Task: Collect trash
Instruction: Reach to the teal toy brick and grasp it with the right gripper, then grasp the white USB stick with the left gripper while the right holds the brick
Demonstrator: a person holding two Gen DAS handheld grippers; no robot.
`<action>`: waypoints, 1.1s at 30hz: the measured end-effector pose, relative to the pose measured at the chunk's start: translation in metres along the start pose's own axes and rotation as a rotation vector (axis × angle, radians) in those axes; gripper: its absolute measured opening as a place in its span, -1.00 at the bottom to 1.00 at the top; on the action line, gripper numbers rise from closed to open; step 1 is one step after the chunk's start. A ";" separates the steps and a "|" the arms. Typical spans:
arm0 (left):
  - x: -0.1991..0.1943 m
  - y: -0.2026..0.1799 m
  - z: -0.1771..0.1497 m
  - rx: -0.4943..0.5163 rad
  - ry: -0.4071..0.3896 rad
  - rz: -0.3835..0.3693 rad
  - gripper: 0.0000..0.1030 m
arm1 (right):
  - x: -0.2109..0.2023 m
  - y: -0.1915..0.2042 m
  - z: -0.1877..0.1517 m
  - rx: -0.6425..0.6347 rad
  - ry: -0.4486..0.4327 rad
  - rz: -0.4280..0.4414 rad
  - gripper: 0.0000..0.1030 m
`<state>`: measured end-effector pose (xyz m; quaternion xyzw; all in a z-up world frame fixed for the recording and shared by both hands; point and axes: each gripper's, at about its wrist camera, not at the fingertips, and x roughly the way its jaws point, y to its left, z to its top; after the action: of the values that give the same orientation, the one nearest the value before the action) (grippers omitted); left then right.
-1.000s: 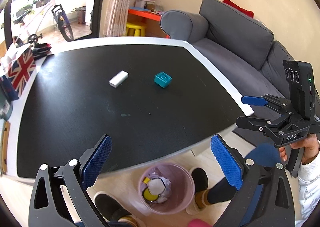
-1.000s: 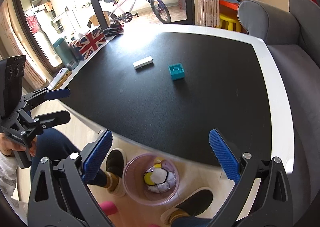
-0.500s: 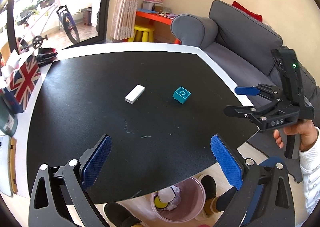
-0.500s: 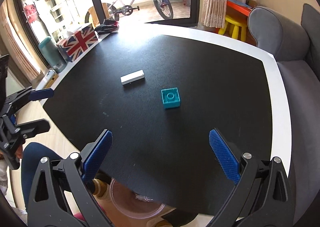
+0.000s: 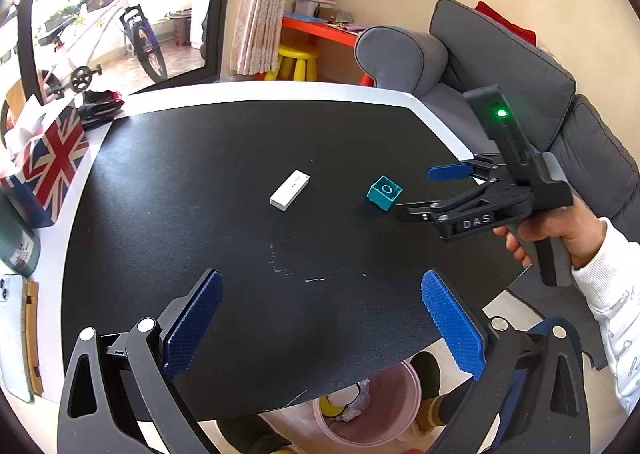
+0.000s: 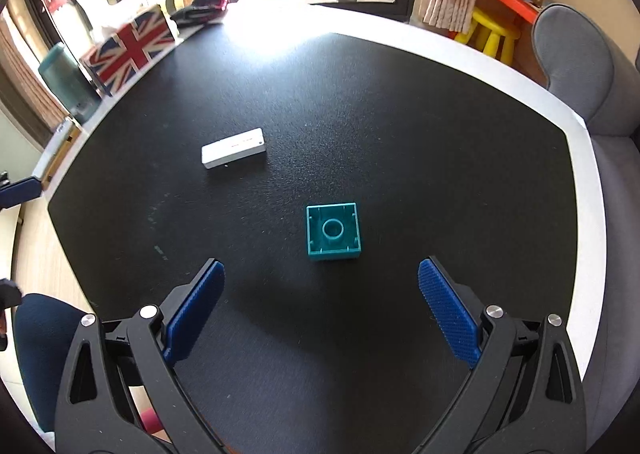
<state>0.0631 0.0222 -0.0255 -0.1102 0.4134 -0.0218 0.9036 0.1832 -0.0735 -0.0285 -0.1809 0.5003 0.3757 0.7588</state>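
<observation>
A teal toy brick (image 6: 333, 231) lies upside down on the black table top (image 6: 400, 126), also in the left wrist view (image 5: 384, 192). A white flat stick (image 6: 233, 147) lies left of it and shows in the left wrist view (image 5: 290, 190). My right gripper (image 6: 320, 306) is open and empty, hovering just short of the brick; it appears in the left wrist view (image 5: 416, 192) beside the brick. My left gripper (image 5: 320, 322) is open and empty over the near table edge. A pink trash bin (image 5: 368, 410) with trash stands on the floor below that edge.
A Union Jack tissue box (image 5: 48, 158) and a green canister (image 6: 68, 82) stand along the table's left side, with a phone (image 5: 12, 334) near the edge. A grey sofa (image 5: 520, 70) is at the right. A bicycle (image 5: 120, 34) stands beyond the window.
Both grippers have moved forward over the table. The right gripper has come close to the teal brick. The bin has slipped mostly out of the right wrist view.
</observation>
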 end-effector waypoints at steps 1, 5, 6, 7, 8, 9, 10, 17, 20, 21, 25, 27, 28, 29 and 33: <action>0.001 0.001 0.000 -0.002 0.003 0.001 0.85 | 0.003 0.001 0.001 -0.004 0.004 0.001 0.86; 0.005 0.005 0.000 -0.008 0.010 0.001 0.85 | 0.015 0.002 0.007 -0.025 0.023 0.003 0.84; 0.005 0.005 0.000 -0.008 0.011 0.001 0.85 | 0.016 0.001 0.007 -0.027 0.025 0.004 0.72; 0.006 0.006 0.000 -0.007 0.013 0.001 0.85 | 0.019 0.001 0.009 -0.029 0.031 0.003 0.64; 0.007 0.006 -0.001 -0.007 0.015 0.001 0.85 | 0.022 0.000 0.010 -0.030 0.039 0.003 0.51; 0.007 0.006 -0.001 -0.007 0.017 0.000 0.86 | 0.024 0.000 0.011 -0.030 0.042 0.004 0.48; 0.008 0.006 -0.001 -0.006 0.019 -0.001 0.86 | 0.026 -0.001 0.011 -0.029 0.043 0.007 0.47; 0.012 0.003 0.001 0.004 0.025 -0.002 0.86 | 0.031 -0.001 0.013 -0.026 0.041 0.012 -0.30; 0.014 0.003 0.003 0.005 0.022 -0.003 0.85 | 0.028 -0.002 0.012 -0.020 0.027 0.010 -0.38; 0.015 0.003 0.004 0.008 0.022 -0.004 0.86 | 0.027 -0.002 0.012 -0.016 0.024 0.011 -0.38; 0.022 0.004 0.011 0.024 0.024 -0.004 0.86 | 0.020 -0.004 0.011 0.003 0.003 0.012 -0.39; 0.025 0.003 0.015 0.030 0.026 -0.008 0.85 | 0.015 -0.007 0.010 0.021 -0.005 0.015 -0.39; 0.027 0.004 0.018 0.035 0.029 -0.010 0.86 | 0.011 -0.007 0.009 0.029 -0.012 0.018 -0.39; 0.030 0.004 0.020 0.040 0.031 -0.011 0.86 | 0.007 -0.008 0.008 0.032 -0.016 0.020 -0.39; 0.043 0.007 0.030 0.054 0.044 -0.022 0.86 | -0.005 -0.009 0.004 0.046 -0.022 0.023 -0.39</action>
<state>0.1136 0.0285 -0.0398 -0.0897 0.4313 -0.0456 0.8966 0.1914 -0.0794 -0.0230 -0.1537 0.5024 0.3747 0.7639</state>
